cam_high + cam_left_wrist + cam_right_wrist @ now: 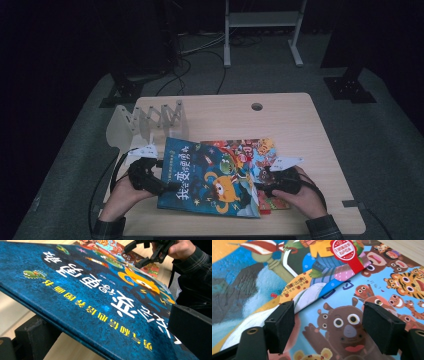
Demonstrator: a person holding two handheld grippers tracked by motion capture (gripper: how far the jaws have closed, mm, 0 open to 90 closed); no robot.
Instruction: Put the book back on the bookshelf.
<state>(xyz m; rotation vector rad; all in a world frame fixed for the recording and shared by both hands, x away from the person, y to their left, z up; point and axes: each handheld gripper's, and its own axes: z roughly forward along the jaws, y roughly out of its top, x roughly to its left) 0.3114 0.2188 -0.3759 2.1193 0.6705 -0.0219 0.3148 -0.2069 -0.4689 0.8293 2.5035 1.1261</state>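
Overhead | wooden table on grey floor | dark room

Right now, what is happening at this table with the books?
A person at the wooden table works with a gripper in each hand. The left gripper is clamped on the edge of the blue picture book, one jaw above the cover and one below, and holds that side raised off the table. The right gripper rests over the colourful books underneath with its jaws apart and nothing pressed between them. A white folding book rack stands at the back left.
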